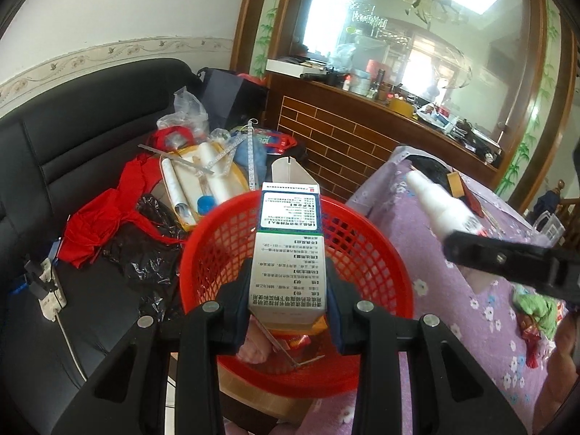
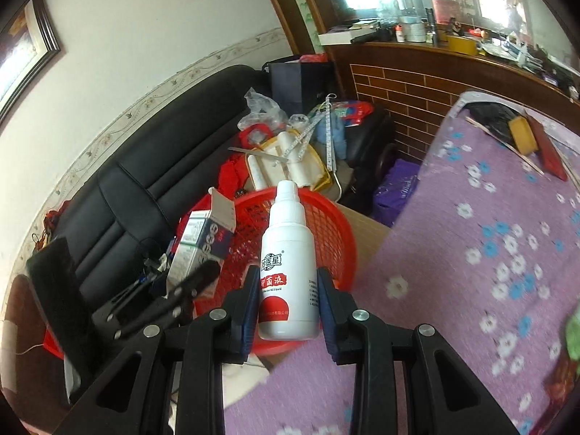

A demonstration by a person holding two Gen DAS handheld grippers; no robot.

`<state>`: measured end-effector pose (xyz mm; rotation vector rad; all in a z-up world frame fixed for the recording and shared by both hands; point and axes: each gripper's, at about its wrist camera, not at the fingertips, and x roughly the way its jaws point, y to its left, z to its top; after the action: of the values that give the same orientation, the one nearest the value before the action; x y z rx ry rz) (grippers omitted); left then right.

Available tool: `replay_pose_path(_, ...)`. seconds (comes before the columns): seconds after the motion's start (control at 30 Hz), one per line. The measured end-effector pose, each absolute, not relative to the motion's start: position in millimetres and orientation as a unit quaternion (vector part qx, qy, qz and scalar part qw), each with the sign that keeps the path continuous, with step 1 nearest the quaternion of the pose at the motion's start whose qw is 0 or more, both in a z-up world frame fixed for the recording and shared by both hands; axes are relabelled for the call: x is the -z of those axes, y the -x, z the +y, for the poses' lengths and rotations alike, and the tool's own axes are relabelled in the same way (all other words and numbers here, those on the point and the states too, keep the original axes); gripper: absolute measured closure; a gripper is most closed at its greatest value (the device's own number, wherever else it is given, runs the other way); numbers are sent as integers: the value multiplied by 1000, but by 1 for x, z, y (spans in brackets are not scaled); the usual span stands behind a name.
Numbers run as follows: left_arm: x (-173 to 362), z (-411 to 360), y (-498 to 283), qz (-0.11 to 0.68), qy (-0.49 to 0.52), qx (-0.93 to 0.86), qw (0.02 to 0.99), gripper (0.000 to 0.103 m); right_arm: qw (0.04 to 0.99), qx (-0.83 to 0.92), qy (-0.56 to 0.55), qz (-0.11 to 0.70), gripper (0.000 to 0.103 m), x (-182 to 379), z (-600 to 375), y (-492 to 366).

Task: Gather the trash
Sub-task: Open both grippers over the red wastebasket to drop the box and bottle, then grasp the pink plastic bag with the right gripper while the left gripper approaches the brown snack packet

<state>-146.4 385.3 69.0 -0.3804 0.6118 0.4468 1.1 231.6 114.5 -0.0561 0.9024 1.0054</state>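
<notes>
- Left gripper (image 1: 288,290): jaws clamped on medicine carton (image 1: 288,250), held over red mesh basket (image 1: 362,253).
- Right gripper (image 2: 288,308): jaws clamped on white spray bottle (image 2: 288,264), above the basket's rim.

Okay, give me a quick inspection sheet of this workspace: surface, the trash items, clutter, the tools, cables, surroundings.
Surface: table under a purple floral cloth.
Job's things: red mesh basket beside the table, already holding some scraps; medicine box with open top flap held over it; white spray bottle held near its rim.
Clutter: red cloth, black plastic bag, paper rolls and plastic bags on the black sofa.
Grippers: left tool shut on the box; right tool shut on the bottle.
Cables: white power strip with cord on the sofa.
Surroundings: wooden counter, crowded on top.
</notes>
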Motion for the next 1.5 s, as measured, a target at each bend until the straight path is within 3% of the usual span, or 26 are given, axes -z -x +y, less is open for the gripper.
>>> replay_pose_path(0.03, -69, 388, 145, 298, 188, -217, 910, 63, 778, -468, 25, 418, 69, -114, 238, -4)
replay_pose_path(0.1, -70, 390, 147, 292, 195, -218, 911, 39, 775, -472, 23, 419, 61, -114, 245, -9)
replay_pose_path(0.57, -79, 313, 133, 297, 139, -152, 932, 39, 813, -425, -2, 398, 56, -112, 133, 19)
replay_pose_path(0.67, -77, 284, 124, 306, 125, -129, 935, 39, 821, -401, -19, 407, 52, -102, 90, 22)
replay_pose_path(1.07, -70, 173, 89, 346, 64, -30, 936, 39, 868, -237, -121, 419, 52, -72, -100, 1)
replay_pose_path(1.5, -63, 132, 79, 367, 39, 8, 929, 39, 851, -205, -134, 465, 52, -31, -113, -24)
